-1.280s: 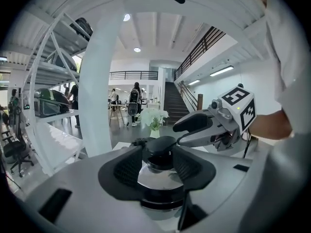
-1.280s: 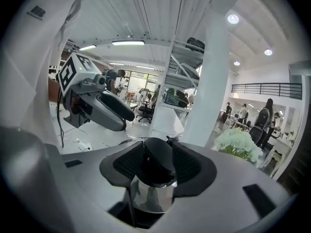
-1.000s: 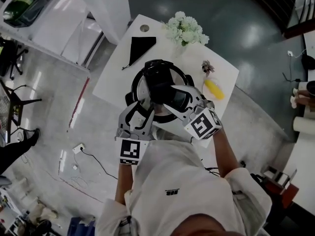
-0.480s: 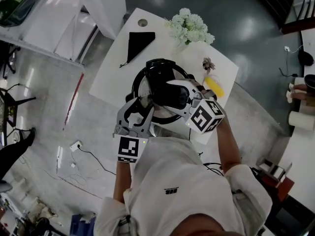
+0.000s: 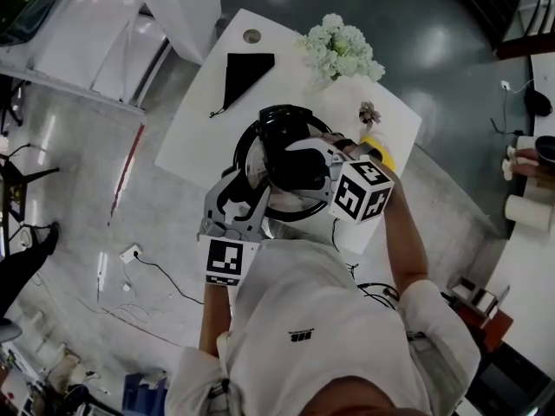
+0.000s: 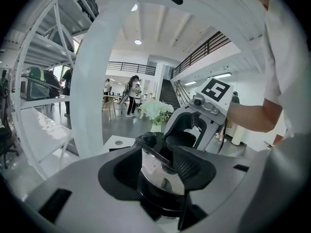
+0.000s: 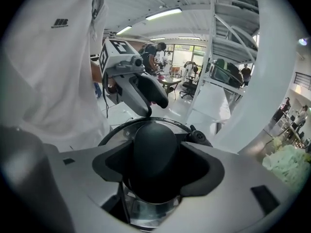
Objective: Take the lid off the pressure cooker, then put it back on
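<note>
The steel pressure cooker (image 5: 258, 150) stands on the white table (image 5: 208, 124), with its lid on. The lid's black handle (image 5: 279, 126) runs across the top. My right gripper (image 5: 291, 165) points steeply down over that handle. In the right gripper view the bulky black handle (image 7: 155, 152) sits between the jaws, which are opening and stand wide, and the pads do not press on it. My left gripper (image 5: 253, 199) is at the cooker's near left side, its jaws apart. In the left gripper view the steel lid (image 6: 154, 169) and a black side handle lie between them.
A bunch of pale flowers (image 5: 340, 46) stands at the table's far side. A black cloth (image 5: 244, 72) and a small round disc (image 5: 251, 35) lie far left. A yellow object (image 5: 381, 157) and a small dried sprig (image 5: 368, 113) lie right of the cooker. The table's near edge is under my arms.
My right gripper has tipped further down over the lid handle, and its marker cube has rolled. My left gripper has edged closer to the cooker's side. The cooker has stayed put.
</note>
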A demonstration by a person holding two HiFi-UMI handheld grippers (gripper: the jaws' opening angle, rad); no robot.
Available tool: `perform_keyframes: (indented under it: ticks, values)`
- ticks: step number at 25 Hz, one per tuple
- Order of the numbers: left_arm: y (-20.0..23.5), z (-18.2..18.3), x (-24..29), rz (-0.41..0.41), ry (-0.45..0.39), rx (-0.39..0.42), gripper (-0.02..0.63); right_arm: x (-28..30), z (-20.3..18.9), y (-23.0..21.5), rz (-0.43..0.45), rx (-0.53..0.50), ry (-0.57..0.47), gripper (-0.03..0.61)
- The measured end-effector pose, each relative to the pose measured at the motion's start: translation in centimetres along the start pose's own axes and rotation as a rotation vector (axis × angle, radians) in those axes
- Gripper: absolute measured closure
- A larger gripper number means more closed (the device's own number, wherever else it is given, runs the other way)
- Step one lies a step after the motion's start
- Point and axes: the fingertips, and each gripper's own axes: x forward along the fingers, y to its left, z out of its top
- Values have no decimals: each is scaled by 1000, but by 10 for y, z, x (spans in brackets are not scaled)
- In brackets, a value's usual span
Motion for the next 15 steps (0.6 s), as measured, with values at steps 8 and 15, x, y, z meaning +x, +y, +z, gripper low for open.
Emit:
perform_keyframes:
  ticks: [8, 15]
  values:
    - [3, 0, 8, -3, 4, -2, 400, 5, 0, 3, 102, -19, -6, 298]
    - [3, -1, 15, -8, 10, -1, 402, 6, 0, 2, 97, -9, -35, 302]
